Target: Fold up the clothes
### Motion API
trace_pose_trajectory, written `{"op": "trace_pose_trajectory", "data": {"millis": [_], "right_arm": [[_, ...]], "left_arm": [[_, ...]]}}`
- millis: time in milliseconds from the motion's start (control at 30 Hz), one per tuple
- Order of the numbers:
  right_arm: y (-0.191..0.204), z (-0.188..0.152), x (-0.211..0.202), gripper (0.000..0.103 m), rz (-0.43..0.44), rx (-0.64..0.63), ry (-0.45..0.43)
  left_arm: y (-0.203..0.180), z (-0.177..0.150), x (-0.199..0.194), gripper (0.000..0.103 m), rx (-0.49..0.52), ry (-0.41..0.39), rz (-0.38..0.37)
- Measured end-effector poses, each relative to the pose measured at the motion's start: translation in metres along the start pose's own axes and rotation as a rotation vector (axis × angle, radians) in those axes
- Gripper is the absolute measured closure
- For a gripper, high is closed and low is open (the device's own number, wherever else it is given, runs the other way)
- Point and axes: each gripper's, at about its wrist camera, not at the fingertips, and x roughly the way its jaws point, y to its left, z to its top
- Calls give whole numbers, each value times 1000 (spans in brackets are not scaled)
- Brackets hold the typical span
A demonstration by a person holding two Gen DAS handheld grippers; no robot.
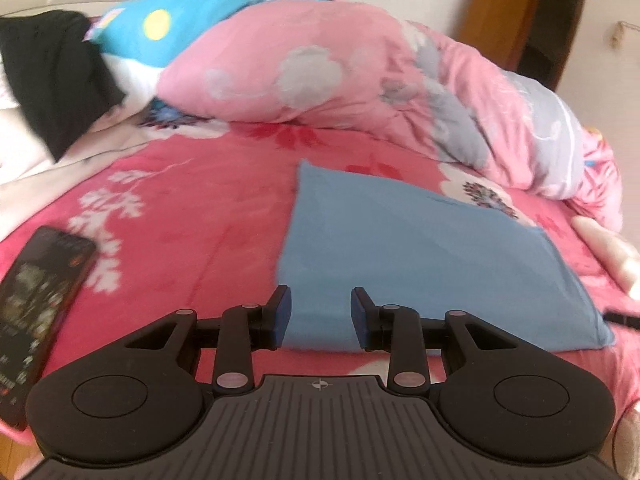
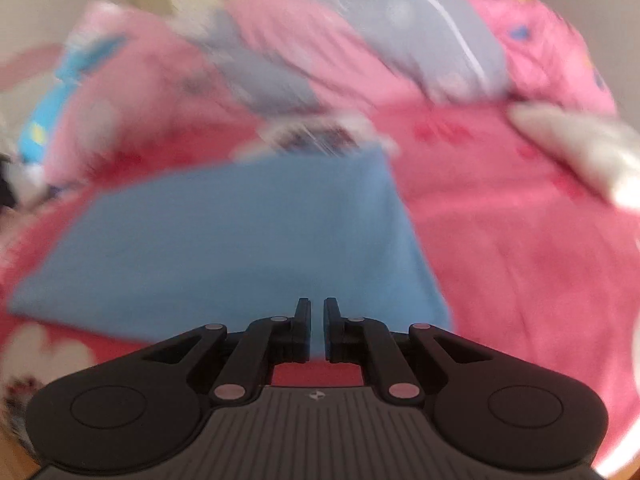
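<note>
L wrist: 1 blue cloth [image 1: 420,256], 1 phone [image 1: 38,308]

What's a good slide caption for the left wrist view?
Open left gripper above a folded blue cloth on a pink floral bedspread.

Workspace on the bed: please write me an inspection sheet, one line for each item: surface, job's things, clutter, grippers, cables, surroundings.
Surface: bed covered by a red-pink blanket with white flower print.
Job's things: one blue cloth folded into a flat rectangle, lying on the blanket.
Clutter: black smartphone with lit screen at the left edge; black garment at the far left; bunched pink quilt with grey flowers behind; blue cartoon-print bedding beyond it.
Grippers: left gripper open, nothing between its pads, at the cloth's near edge; right gripper shut, apparently empty, view blurred.
Cables: nothing seen.
Surroundings: brown wooden door, pale wall.
</note>
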Motion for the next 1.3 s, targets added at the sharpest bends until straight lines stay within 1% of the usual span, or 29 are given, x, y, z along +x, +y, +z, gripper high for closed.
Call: {"op": "trace_pose_trajectory", "data": {"millis": [67,100,133,167,267,300,333,400,433,467,567,600,633,667,700,733,833,933,1000,1033,1067,1133,1233,1300], "right_arm": [[19,9,-5,96,58,-30,-56],[30,10,-2,96,97,-62,-77],[39,8,5,96,122,-93,-80],[45,2,13,96,133,-116,-60],[50,-26,41,96,138,-155,52],[52,-33,46,96,139,-170,70],[53,-34,41,96,136,-191,53],[60,-23,33,95,107,-231,94],[63,-16,29,95,107,-232,91],[67,-10,23,95,126,-234,61],[90,-3,12,95,218,-247,-56],[95,-5,17,95,247,-252,-68],[99,-10,27,92,267,-261,-46],[104,-17,39,88,280,-272,-2],[109,-28,56,85,271,-281,86],[111,-35,62,84,259,-276,115],[122,-25,44,84,239,-299,98],[136,-9,28,84,278,-317,17],[149,-5,32,84,320,-299,-4],[152,-6,40,84,338,-291,9],[155,-12,50,84,347,-290,42],[159,-28,68,84,334,-300,127],[167,-19,53,84,310,-310,104],[178,-12,42,84,352,-316,42]], "left_arm": [[-8,4,8,71,23,4,-15],[-12,5,13,71,33,14,-20],[-15,5,17,71,41,23,-20],[-18,4,22,71,49,30,-19],[-18,-2,37,71,53,71,0],[-17,-3,41,71,52,86,9],[-16,-5,42,71,50,90,9],[-14,-7,40,71,40,85,4],[-13,-7,39,71,35,80,2],[-12,-7,38,71,30,75,5],[-9,-7,35,71,22,64,24],[-7,-8,35,71,18,64,29],[-4,-8,35,71,11,64,36],[-1,-8,36,71,7,65,43],[2,-8,36,71,5,65,50],[5,-8,36,71,2,65,58],[13,-8,37,71,-6,67,76],[18,-9,38,71,-34,69,66],[19,-11,37,71,-39,65,63],[20,-11,37,71,-40,63,61],[21,-12,37,71,-44,62,58],[24,-12,35,71,-45,57,54],[28,-12,30,71,-44,42,55],[33,-13,27,71,-53,37,64]]}}
